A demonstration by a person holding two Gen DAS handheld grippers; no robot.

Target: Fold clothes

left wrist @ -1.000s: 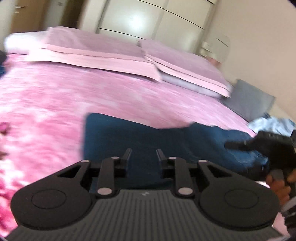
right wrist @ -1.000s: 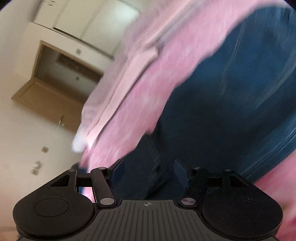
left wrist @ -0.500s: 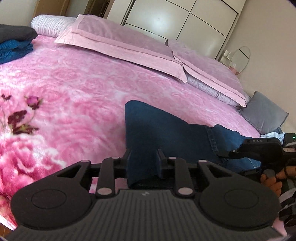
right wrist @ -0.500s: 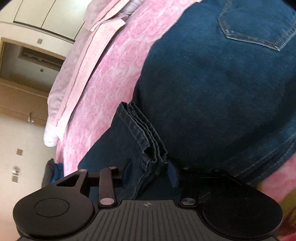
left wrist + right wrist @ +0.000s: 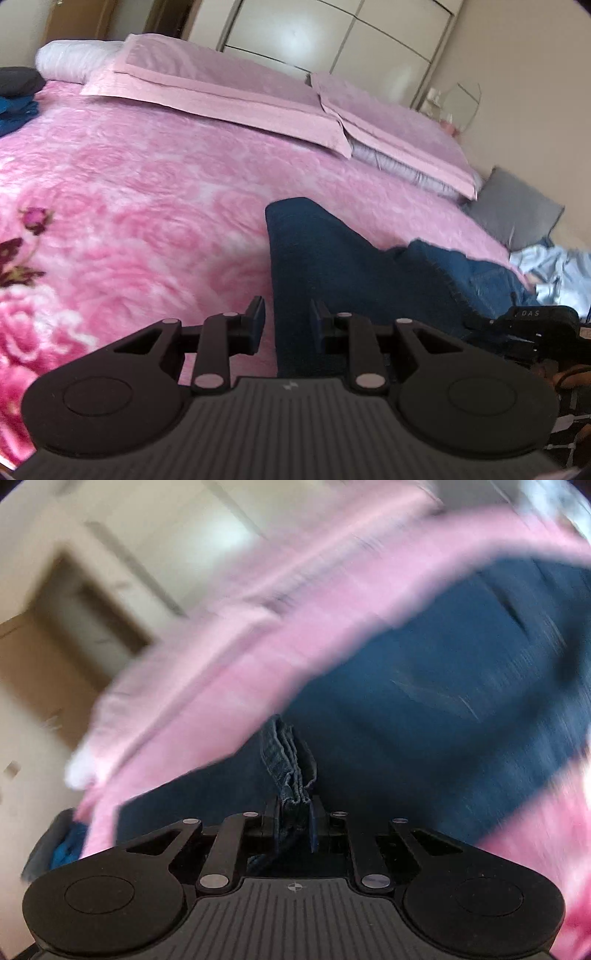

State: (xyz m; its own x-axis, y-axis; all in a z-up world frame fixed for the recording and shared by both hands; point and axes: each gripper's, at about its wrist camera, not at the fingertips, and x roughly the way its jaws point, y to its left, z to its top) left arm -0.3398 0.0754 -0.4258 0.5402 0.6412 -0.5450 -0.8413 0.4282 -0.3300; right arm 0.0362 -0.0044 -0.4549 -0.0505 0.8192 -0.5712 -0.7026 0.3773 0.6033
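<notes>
Both ends of jeans [image 5: 354, 273] gripped, long axis left-right across bedspread [image 5: 147, 192].

The left tool [image 5: 286, 319], jaws apart, straddles the jeans' [image 5: 351, 273] edge on the pink bedspread [image 5: 147, 192].

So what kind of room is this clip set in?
A bedroom, most likely: a bed with a pink floral blanket, pillows at its head, and a wardrobe behind. Jeans lie on the blanket.
</notes>
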